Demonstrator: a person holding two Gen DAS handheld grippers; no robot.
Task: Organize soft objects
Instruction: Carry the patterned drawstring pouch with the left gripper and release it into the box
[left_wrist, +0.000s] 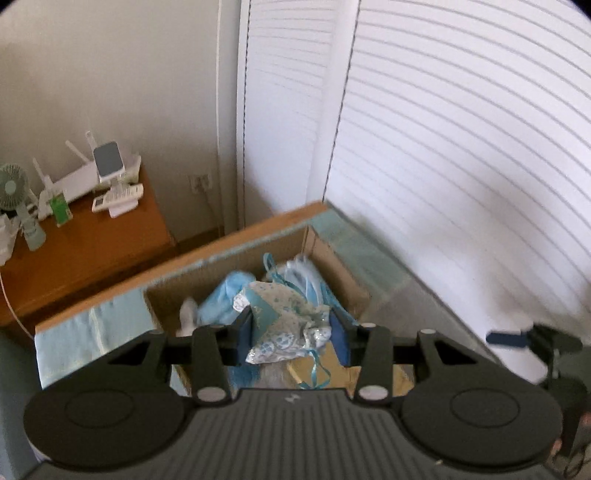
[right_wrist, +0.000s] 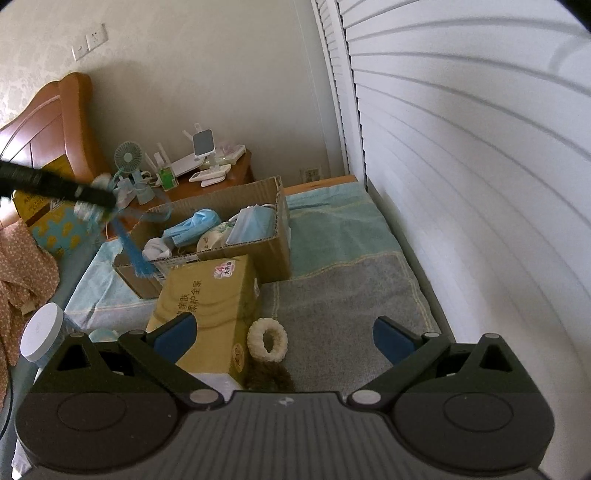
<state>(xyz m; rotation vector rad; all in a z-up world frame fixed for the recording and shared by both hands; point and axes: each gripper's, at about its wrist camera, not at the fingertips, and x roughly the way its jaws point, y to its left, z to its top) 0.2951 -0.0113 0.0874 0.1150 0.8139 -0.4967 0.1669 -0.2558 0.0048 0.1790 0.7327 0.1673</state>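
Tongs on my left (left_wrist: 291, 334) were clamped on a patterned blue pouch (left_wrist: 286, 325), held above the open cardboard box (left_wrist: 340, 266) on the bed. My right tongs (right_wrist: 284, 338) hung released over a cream scrunchie (right_wrist: 266, 341).

- The pouch (left_wrist: 284, 325) was seen to be thin printed cloth with glittery silver trim.
- The box (right_wrist: 273, 236) was made of plain matt corrugated cardboard.
- The yellow carton (right_wrist: 210, 306) was of smooth printed card.
- The towel (right_wrist: 347, 295) was shown as rough terry cloth.
- The scrunchie (right_wrist: 266, 341) was of fluffy cream fabric.
- The nightstand (left_wrist: 92, 240) was of glossy varnished wood.
- The left gripper (left_wrist: 291, 332) was cast in matt black plastic, with ribbed housing and smooth blue pads (left_wrist: 339, 332).
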